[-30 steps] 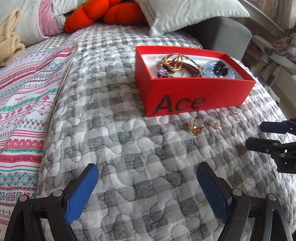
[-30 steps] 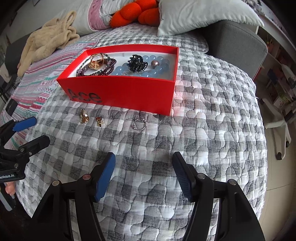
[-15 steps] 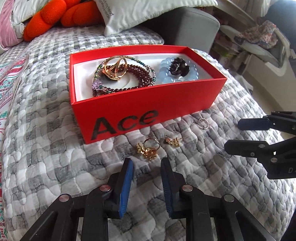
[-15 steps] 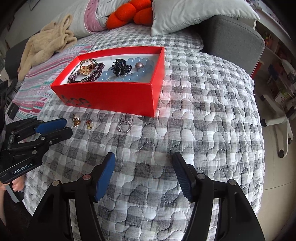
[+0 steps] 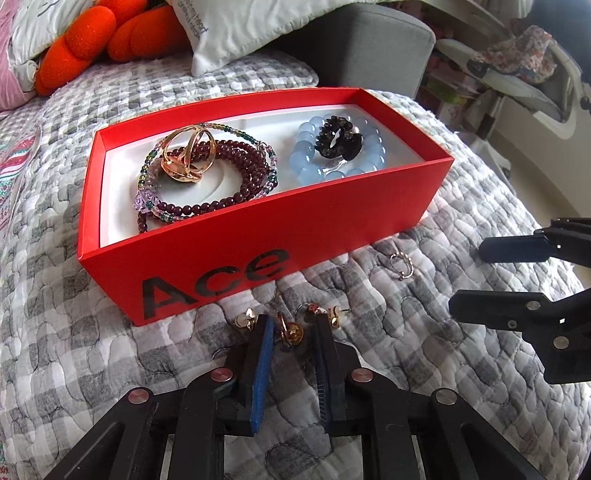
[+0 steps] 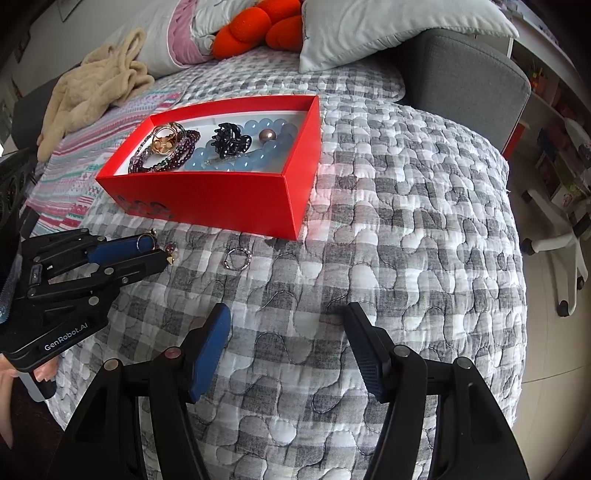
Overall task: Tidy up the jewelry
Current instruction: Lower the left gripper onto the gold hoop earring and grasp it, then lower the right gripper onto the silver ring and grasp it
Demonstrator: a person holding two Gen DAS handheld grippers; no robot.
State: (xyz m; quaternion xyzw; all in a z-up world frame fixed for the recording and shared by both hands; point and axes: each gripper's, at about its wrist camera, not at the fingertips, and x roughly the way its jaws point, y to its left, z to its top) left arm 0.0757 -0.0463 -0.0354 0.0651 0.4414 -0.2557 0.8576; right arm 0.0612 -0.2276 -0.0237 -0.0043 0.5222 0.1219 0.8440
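A red "Ace" box on the quilt holds a gold ring, purple bead bracelets, a blue bead bracelet and a black hair claw. My left gripper sits low on the quilt just before the box, its narrowly open jaws around a gold earring; another gold earring lies by the right finger. A silver ring lies further right, and shows in the right wrist view. My right gripper is open and empty above the quilt.
Grey checked quilt covers the bed. Orange plush, pillows and a beige garment lie at the head. A grey headboard block stands behind. The bed edge drops off at right, near a chair base.
My left gripper has moved forward and down to the earrings in front of the box and narrowed its jaws around one. The right gripper has drawn back a little and stays open.
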